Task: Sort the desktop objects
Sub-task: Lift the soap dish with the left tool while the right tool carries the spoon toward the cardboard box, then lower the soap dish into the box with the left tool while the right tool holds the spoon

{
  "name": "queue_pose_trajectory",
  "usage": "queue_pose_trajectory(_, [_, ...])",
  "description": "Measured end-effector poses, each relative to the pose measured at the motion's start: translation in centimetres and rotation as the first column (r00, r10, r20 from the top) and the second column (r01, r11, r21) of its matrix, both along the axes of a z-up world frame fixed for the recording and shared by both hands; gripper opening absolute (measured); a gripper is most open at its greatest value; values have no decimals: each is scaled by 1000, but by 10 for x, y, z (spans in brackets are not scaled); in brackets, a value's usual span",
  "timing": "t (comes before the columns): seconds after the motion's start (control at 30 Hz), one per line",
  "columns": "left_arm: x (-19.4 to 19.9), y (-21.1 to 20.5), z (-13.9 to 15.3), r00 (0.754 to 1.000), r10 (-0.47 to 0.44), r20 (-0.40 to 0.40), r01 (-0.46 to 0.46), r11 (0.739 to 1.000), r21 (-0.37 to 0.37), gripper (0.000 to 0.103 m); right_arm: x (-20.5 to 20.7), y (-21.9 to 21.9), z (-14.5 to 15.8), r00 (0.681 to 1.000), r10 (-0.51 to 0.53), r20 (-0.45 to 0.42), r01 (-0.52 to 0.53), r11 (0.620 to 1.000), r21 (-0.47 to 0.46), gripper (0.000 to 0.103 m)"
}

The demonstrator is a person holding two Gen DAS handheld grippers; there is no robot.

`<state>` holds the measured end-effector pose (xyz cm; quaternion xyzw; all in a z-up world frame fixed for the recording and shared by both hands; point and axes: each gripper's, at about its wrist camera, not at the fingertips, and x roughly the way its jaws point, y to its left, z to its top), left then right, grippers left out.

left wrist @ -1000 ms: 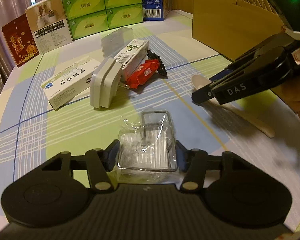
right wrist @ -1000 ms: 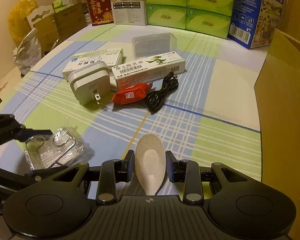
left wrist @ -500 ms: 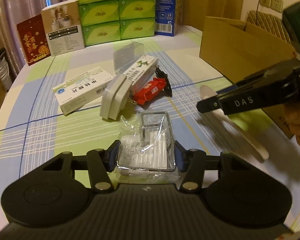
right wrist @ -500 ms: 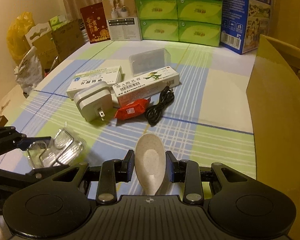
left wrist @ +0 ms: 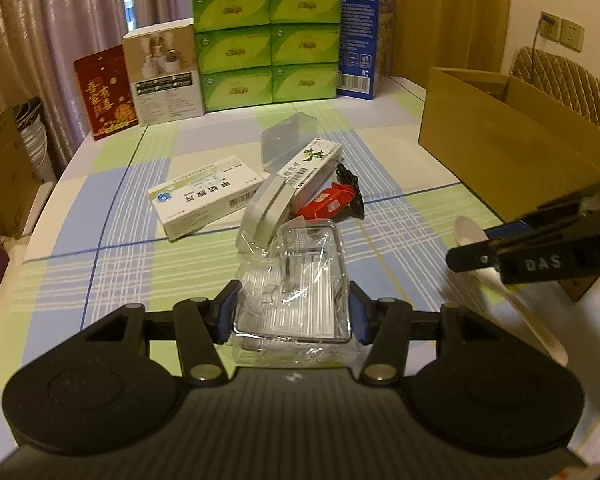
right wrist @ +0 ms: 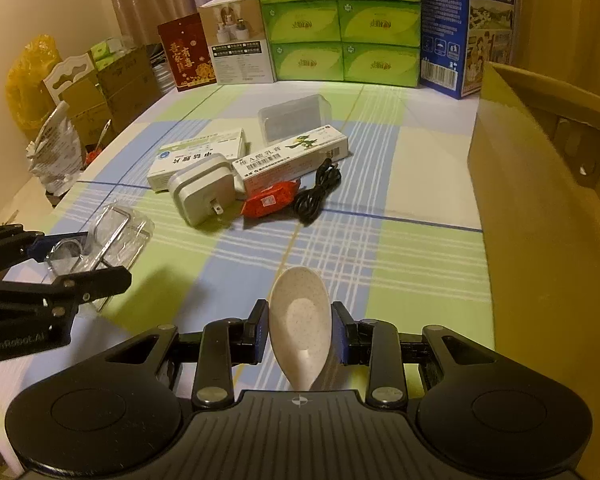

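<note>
Both grippers have come up off the table since a second ago, each with its load. Left gripper [left wrist: 293, 307] is clamped on the clear plastic tray [left wrist: 294, 284], wrapped in crinkly film, held above the table's [right wrist: 416, 184] near edge. Right gripper [right wrist: 300, 330] is squeezing the pale spoon [right wrist: 300, 320] by its bowl, also near that edge. Further out, mid-table: white charger [right wrist: 202, 192], two medicine boxes, red packet [right wrist: 270, 200], black cable [right wrist: 318, 192]. Cardboard box [right wrist: 540, 200] on the right edge
</note>
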<state>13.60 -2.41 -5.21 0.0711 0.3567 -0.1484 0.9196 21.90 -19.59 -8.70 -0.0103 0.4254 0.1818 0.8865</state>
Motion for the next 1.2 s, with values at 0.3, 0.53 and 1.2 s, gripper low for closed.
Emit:
queue_pose_trajectory(0.3, [-31, -12, 22, 999, 44, 8, -44, 998, -34, 49, -30, -5, 38, 999, 1, 32, -2, 1000, 13, 30])
queue_pose_trajectory(0.53, [-53, -28, 51, 998, 53, 28, -52, 997, -61, 49, -46, -20, 75, 997, -11, 80, 9, 1000, 27, 30])
queue_pose_trajectory(1.2, [-64, -141, 116, 993, -99, 59, 105, 990, -95, 49, -55, -147, 162, 965, -178, 192, 171, 984, 56, 30])
